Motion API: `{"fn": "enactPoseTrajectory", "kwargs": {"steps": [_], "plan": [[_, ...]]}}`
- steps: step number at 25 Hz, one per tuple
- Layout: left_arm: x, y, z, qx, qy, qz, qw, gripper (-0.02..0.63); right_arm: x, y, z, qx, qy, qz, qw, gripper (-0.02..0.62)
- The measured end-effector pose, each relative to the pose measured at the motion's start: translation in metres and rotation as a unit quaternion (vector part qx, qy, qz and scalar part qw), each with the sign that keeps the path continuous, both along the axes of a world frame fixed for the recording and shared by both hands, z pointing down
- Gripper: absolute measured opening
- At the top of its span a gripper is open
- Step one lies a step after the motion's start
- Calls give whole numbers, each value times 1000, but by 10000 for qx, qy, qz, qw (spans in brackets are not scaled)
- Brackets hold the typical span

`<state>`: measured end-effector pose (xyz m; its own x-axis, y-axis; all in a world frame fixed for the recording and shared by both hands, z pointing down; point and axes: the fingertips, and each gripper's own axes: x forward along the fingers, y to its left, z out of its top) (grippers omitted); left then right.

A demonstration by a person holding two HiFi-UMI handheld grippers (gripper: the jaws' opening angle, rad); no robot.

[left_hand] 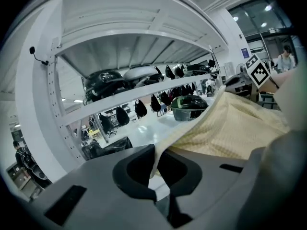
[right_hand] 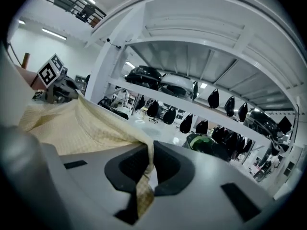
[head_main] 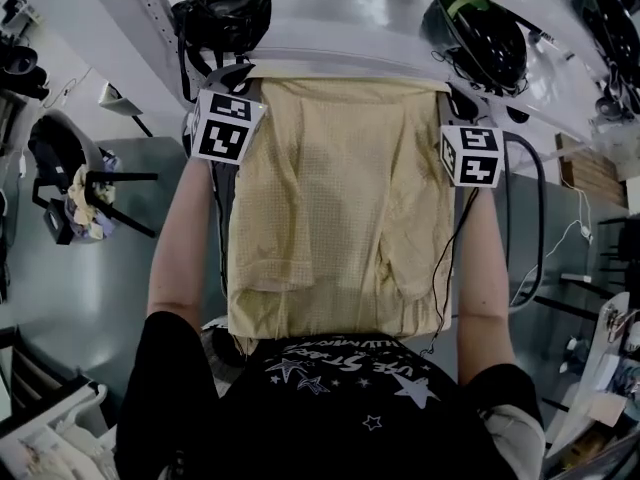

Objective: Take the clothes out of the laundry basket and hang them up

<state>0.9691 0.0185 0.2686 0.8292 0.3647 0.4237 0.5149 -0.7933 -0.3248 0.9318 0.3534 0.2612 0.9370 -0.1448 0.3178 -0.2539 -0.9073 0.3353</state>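
Observation:
A pale yellow waffle-weave garment (head_main: 340, 198) hangs spread out in front of the person, held by its top edge at both corners. My left gripper (head_main: 243, 80) is shut on the top left corner, below its marker cube (head_main: 226, 128). My right gripper (head_main: 455, 100) is shut on the top right corner, by its marker cube (head_main: 471, 155). In the left gripper view the cloth (left_hand: 230, 128) runs off to the right from the closed left gripper (left_hand: 156, 169). In the right gripper view the cloth (right_hand: 72, 128) runs left from the closed right gripper (right_hand: 146, 169), with a strip pinched between the pads.
A white shelf rack (head_main: 340, 23) stands right behind the garment, with black helmets (head_main: 480, 33) and a black bag (head_main: 220, 18) on it. A chair with clothes (head_main: 80, 193) stands at the left. Cables (head_main: 530, 228) hang at the right. A white basket (head_main: 50, 438) is at the bottom left.

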Motion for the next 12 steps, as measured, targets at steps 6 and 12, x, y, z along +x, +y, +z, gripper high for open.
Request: {"fn": "enactPoseTrajectory", "kwargs": {"steps": [6,12], "plan": [[15,4,49,306,-471,165,9983,23,14,1,53,-291,-664,-15,9974,28],[29,8,82,514,-871,261,9945,39,25,3,81,-402,-1102,-37,9931,37]]}}
